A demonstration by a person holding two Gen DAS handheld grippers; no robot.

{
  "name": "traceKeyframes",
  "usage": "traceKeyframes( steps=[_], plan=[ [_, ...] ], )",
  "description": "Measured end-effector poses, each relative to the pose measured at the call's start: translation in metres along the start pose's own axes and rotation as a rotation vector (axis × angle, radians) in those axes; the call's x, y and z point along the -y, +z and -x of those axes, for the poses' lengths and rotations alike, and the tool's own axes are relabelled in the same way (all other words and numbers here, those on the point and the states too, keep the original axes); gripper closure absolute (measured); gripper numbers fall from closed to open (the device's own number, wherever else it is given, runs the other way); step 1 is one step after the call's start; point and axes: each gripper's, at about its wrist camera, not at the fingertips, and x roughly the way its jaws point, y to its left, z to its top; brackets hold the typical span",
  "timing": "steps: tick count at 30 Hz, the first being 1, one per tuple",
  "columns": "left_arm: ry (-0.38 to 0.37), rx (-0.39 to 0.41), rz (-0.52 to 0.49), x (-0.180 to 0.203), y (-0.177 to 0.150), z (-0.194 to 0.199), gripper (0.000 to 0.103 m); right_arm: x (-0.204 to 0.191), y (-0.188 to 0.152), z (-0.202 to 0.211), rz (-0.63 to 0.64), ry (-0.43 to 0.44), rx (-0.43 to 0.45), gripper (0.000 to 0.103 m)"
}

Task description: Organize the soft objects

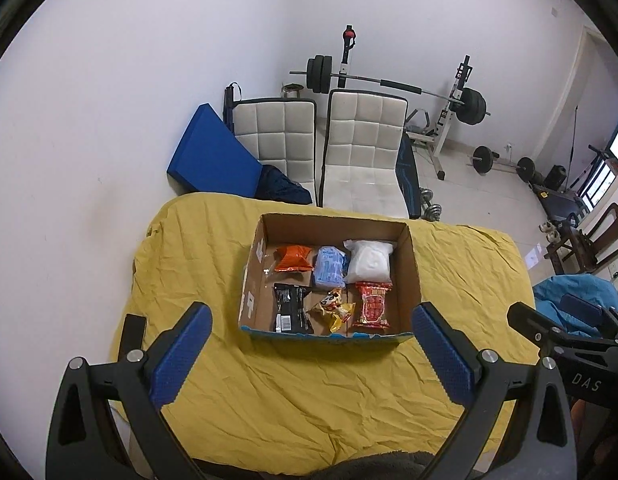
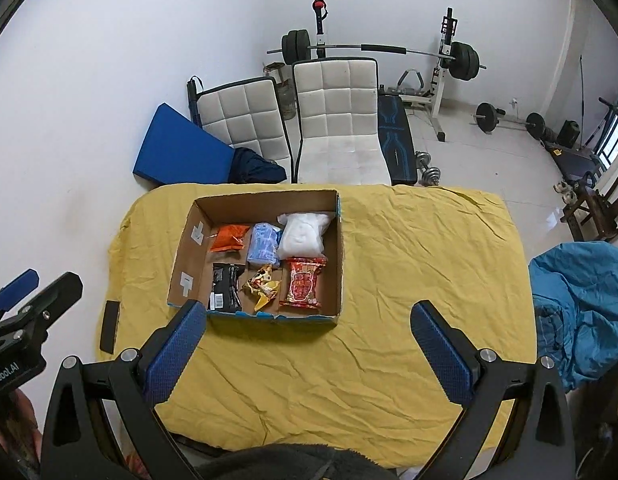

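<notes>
Your left gripper (image 1: pixel 312 322) and right gripper (image 2: pixel 309 320) both spread wide, empty, near side of cardboard box (image 1: pixel 413 264); six soft packets inside.

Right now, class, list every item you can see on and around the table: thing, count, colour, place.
Cardboard box: 1, brown, on the yellow cloth.
Yellow cloth: 1, covering the table.
Orange packet: 1, box, far left.
Blue packet: 1, far middle.
White bag: 1, far right.
Black packet: 1, near left.
Yellow snack packet: 1, near middle.
Red packet: 1, near right.
White chairs: 2, behind the table.
Blue mat: 1, against the wall.
Barbell: 1, black, on its rack.
Left tool: open, empty.
Right tool: open, empty.
</notes>
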Motion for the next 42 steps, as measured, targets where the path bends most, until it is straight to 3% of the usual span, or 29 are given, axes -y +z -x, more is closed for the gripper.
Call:
traceKeyframes(
  steps=[42],
  plan=[
    [0.014, -0.026, 0.029, -0.0069, -0.0074, -0.0073, 0.0, -0.0029, 0.0, 0.0062, 0.012, -0.031, 0.021, 0.0]
  ],
)
